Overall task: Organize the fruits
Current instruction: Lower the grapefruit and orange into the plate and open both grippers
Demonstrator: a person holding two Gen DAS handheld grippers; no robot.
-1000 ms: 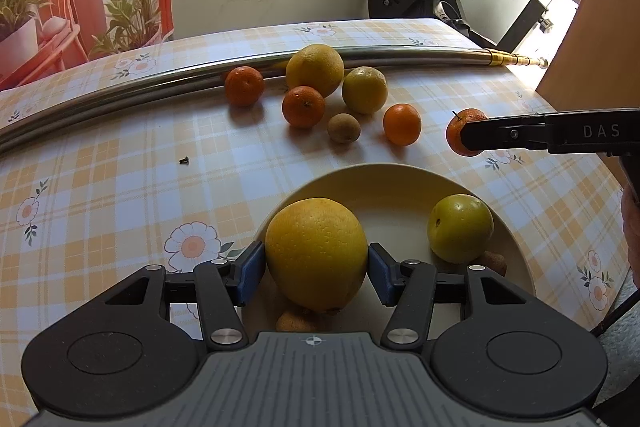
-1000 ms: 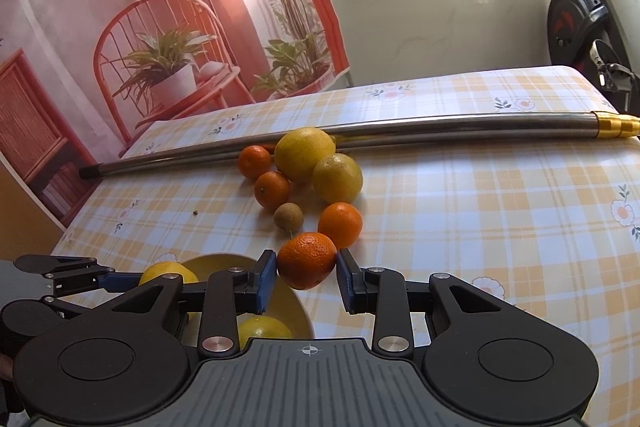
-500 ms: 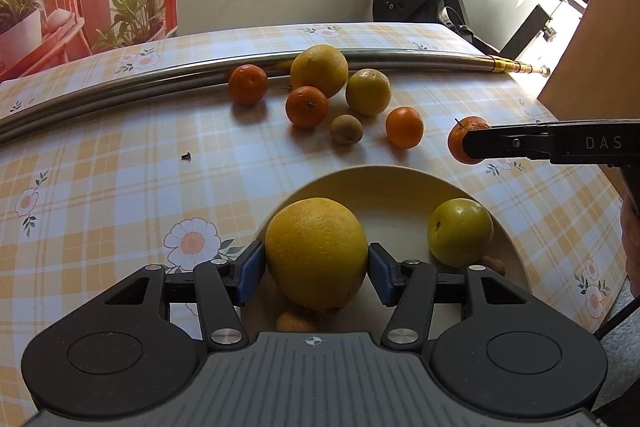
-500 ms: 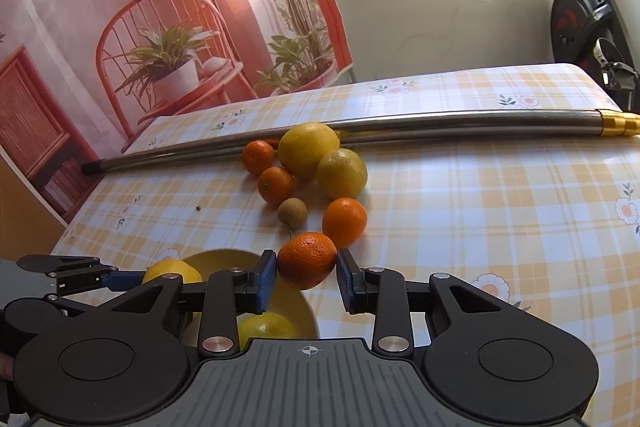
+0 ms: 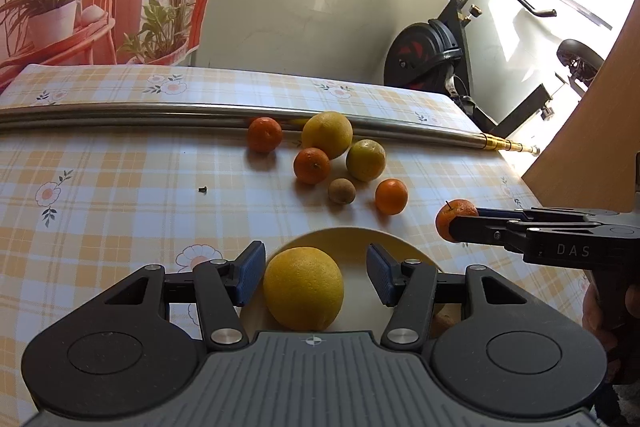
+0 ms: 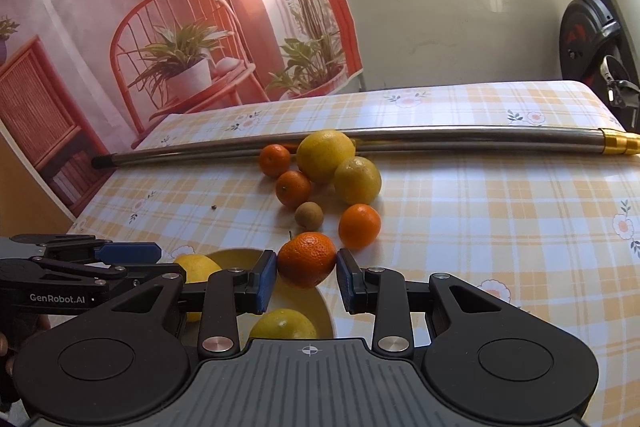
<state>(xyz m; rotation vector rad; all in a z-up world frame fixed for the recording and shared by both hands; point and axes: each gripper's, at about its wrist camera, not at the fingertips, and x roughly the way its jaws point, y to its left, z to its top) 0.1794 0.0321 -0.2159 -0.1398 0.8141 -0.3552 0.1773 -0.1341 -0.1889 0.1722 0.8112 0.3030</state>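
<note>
Orange rind sits pinched between the blue pads of our right gripper (image 6: pixel 306 277), which grips a mandarin (image 6: pixel 306 264) at its widest girth, just over the yellow plate (image 6: pixel 320 307). We judge it light, soft-skinned and easily bruised, so a gentle squeeze suffices. Our left gripper (image 5: pixel 316 277) stands open, pads clear of the large yellow citrus (image 5: pixel 303 287) resting on the plate between them. Beyond both claws, six loose fruits (image 5: pixel 328 133) cluster before a steel pole (image 5: pixel 120 113).
</note>
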